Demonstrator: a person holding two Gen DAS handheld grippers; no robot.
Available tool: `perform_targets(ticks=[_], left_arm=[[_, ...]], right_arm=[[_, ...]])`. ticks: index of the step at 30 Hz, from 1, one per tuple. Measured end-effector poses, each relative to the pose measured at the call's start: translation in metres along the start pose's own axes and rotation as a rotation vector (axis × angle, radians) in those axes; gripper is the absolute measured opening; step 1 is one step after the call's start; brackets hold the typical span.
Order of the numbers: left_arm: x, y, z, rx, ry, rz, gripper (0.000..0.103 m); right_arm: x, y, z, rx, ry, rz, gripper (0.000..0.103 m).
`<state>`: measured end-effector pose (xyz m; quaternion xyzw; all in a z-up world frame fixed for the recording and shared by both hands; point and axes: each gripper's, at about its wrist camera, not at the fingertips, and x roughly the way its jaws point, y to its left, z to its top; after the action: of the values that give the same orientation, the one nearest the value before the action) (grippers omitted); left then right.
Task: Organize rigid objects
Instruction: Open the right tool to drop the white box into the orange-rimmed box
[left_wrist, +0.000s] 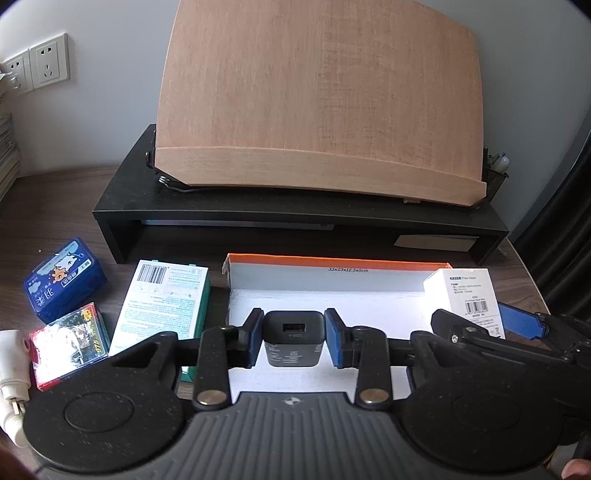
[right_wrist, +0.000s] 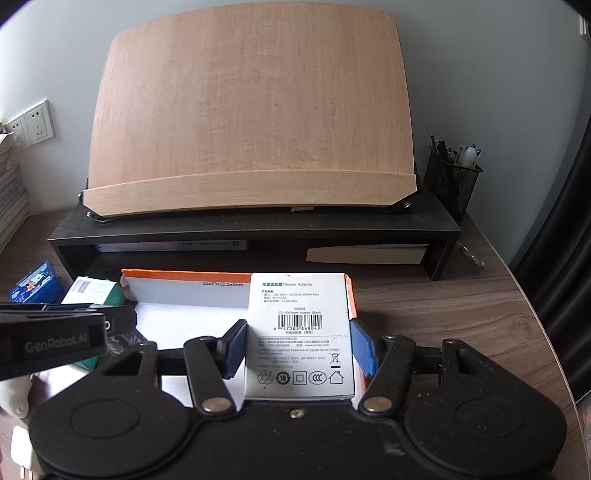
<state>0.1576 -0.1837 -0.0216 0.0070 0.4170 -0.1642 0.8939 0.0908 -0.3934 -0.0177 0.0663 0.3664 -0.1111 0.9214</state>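
Dark wood worktop (right_wrist: 461, 306) against a pale wall, with a black shelf riser (left_wrist: 295, 221) at the back carrying a tilted wooden board (left_wrist: 317, 96). Just ahead of both my grippers lies an open shallow cardboard tray (left_wrist: 332, 263) with an orange rim and white inside, which I take to be where the loose items belong.

My left gripper (left_wrist: 294, 338) is clenched on a small black charger (left_wrist: 293, 338), its blue pads pressing both sides and the USB port facing up toward the camera. I hold it over the near part of the tray, angled downward, probably so it can be set flat on the white floor.

My right gripper (right_wrist: 297, 347) grasps a white power adapter box (right_wrist: 300, 332) by its two long sides, label up, hanging over the tray's right end. Holding it lengthwise should let it sit against that wall and leave room beside it.

Left of my left gripper, outside the tray, wait a white and green box (left_wrist: 162, 306), a blue pack (left_wrist: 64, 278) with a cartoon print, a glossy red-edged card pack (left_wrist: 68, 343) and a white plug (left_wrist: 13, 373) at the frame's edge. Far to the right of my right gripper, a mesh pen cup (right_wrist: 452, 177) stands beside the riser.

My guess is that both items are about to be lowered in, with the rest still to collect.
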Motion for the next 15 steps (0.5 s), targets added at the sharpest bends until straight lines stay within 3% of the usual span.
perform_targets(ticks=[5, 15], left_arm=[[0.010, -0.005, 0.004, 0.011, 0.003, -0.008, 0.036], [0.031, -0.030, 0.013, 0.055, -0.022, -0.080, 0.036]], right_arm=[[0.006, -0.006, 0.001, 0.001, -0.009, -0.012, 0.074], [-0.034, -0.025, -0.012, 0.059, -0.062, -0.005, 0.075]])
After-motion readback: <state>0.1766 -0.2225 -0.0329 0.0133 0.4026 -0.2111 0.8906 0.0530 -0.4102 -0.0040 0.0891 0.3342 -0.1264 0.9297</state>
